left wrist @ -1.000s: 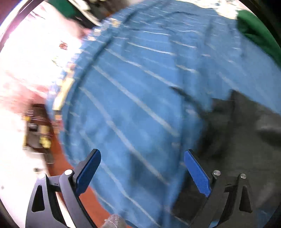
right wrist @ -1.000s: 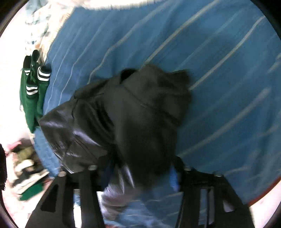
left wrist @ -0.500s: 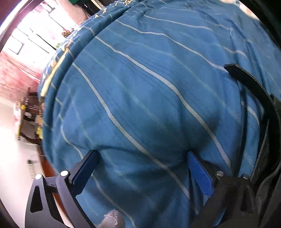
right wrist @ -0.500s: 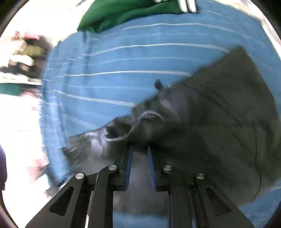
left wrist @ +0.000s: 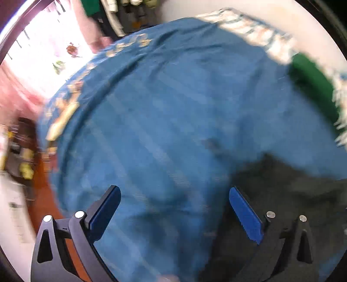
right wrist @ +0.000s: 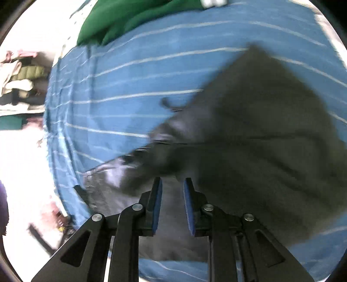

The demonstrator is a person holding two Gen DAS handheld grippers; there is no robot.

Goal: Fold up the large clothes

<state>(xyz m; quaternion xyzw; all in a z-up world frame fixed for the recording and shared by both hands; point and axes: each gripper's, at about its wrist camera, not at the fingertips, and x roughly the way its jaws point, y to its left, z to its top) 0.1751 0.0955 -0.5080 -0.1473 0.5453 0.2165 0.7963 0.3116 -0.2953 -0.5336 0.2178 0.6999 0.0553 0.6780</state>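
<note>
Since half second ago: left tongs (left wrist: 173,208) pulled back from bedspread, black jacket edge now beside right-hand finger; right tongs (right wrist: 171,195) little changed.

Left tongs spread wide, grasping nothing, above blue striped bedspread (left wrist: 164,121).

Right tongs nearly closed, narrow gap between pads; jacket (right wrist: 260,134) fabric between them, grip looks likely but blurred.

Jacket lies spread, rumpled on bed; no neat fold visible. Judgement: early stage, most folding left.

Green garment (right wrist: 130,17) at far edge, untouched.

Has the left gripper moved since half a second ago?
Yes. The left gripper pulled back from the blue striped sheet; the sheet's patterned edge and the green garment now show.
</note>
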